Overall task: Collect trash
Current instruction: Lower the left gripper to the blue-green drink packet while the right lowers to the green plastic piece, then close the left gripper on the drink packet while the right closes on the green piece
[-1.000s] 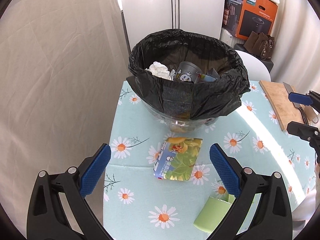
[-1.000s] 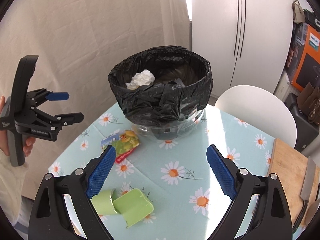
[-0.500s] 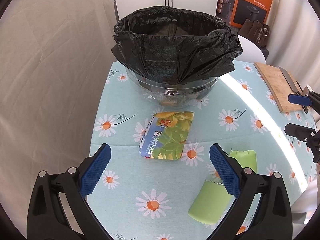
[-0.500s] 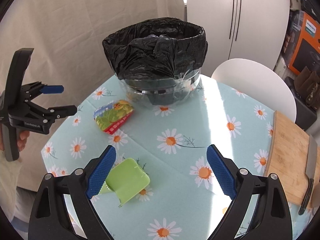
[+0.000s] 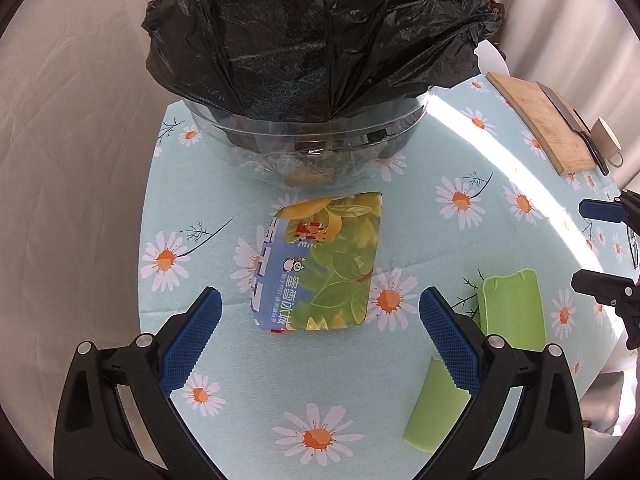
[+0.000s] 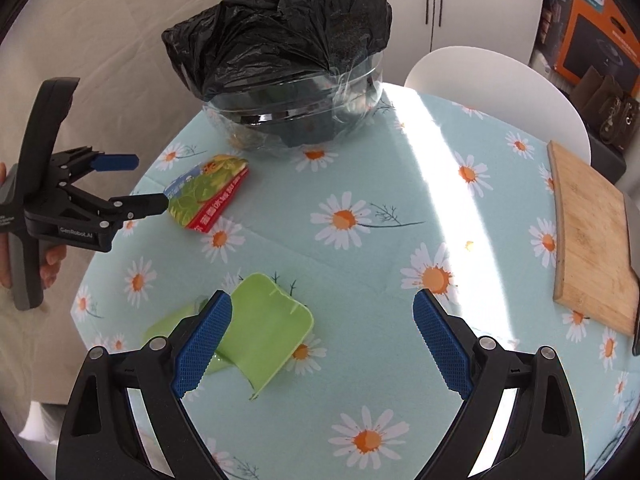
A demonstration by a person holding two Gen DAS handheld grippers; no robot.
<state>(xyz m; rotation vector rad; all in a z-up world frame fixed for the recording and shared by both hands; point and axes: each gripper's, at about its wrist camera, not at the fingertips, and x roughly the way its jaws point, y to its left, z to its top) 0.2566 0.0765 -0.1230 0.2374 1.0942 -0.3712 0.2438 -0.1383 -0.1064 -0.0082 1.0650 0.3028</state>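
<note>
Left gripper (image 5: 320,336) spread wide and empty, held low over the table's left edge with the flattened drink carton (image 5: 320,260) framed between its blue pads (image 5: 188,340) — likely lined up for a grasp, not yet touching. The carton lies flat just in front of the bin (image 5: 320,60), a clear tub lined with a black bag, which stands at the far left edge of the table (image 6: 360,264).

Right gripper (image 6: 320,348) also apart and empty, poised over the near edge above the green plastic lid (image 6: 264,332); its left pad overlaps that piece in view, contact cannot be told.

Around: wooden cutting board (image 6: 592,240) with a knife (image 5: 572,124) along the right edge, well apart from the trash. A white chair (image 6: 496,88) stands behind the table.

Obstruction — bag overhang drapes low near the carton's far end; lift path to the bin mouth looks steep but open.
</note>
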